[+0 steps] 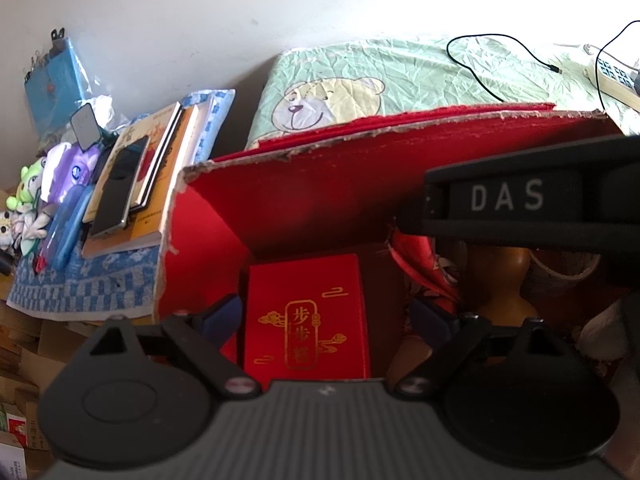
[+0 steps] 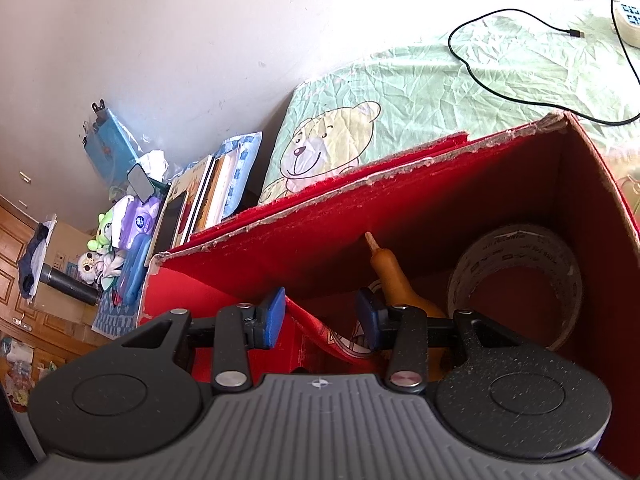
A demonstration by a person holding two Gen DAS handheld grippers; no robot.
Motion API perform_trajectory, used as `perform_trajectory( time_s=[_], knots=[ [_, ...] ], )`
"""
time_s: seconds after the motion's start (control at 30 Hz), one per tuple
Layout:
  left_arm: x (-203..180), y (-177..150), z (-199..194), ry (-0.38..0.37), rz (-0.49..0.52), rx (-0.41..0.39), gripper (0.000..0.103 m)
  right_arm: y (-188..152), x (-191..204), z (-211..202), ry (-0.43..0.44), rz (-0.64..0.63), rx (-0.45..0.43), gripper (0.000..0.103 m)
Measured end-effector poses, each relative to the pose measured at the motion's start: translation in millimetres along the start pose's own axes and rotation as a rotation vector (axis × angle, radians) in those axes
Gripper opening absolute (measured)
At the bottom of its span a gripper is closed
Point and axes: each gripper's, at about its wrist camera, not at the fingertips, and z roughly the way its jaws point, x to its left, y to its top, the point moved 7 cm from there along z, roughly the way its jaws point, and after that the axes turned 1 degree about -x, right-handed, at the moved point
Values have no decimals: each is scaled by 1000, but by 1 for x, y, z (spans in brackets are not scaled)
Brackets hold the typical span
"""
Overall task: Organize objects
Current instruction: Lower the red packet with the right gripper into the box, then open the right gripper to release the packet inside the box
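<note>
A red cardboard box (image 1: 304, 196) with torn edges stands open on the bed. Inside lies a small red box with gold characters (image 1: 306, 316). My left gripper (image 1: 326, 316) is open, its blue pads either side of that small box without pressing it. The right gripper's black body crosses the left wrist view at upper right (image 1: 508, 196). In the right wrist view the red box (image 2: 400, 216) holds a brown gourd (image 2: 390, 272), a tape roll (image 2: 516, 280) and a red printed cloth (image 2: 332, 336). My right gripper (image 2: 322, 316) is open and empty over the cloth.
The bed has a green bear-print sheet (image 1: 400, 76) with a black cable (image 1: 476, 68) and a power strip (image 1: 612, 76). Left of the box, books (image 1: 140, 176), a phone, wipes and plush toys (image 1: 28, 200) lie on a blue checked cloth (image 1: 84, 284).
</note>
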Motion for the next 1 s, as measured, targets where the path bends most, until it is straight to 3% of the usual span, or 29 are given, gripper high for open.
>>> perform_trajectory(
  time_s=[0.33,0.5,0.9,1.0],
  knots=[
    [1,1,-2,37,4,-26,92,2,-2,-1,-26,6,-17,44],
    [5,-1,-6,51,-23,-28,92,0,-6,-17,-68,11,-84,44],
    [14,-13,-48,41,-69,-104,94,-24,-2,-61,-73,-62,-124,46],
    [12,-20,-56,21,-72,-103,94,-31,2,-73,-77,-87,-139,53]
  ],
)
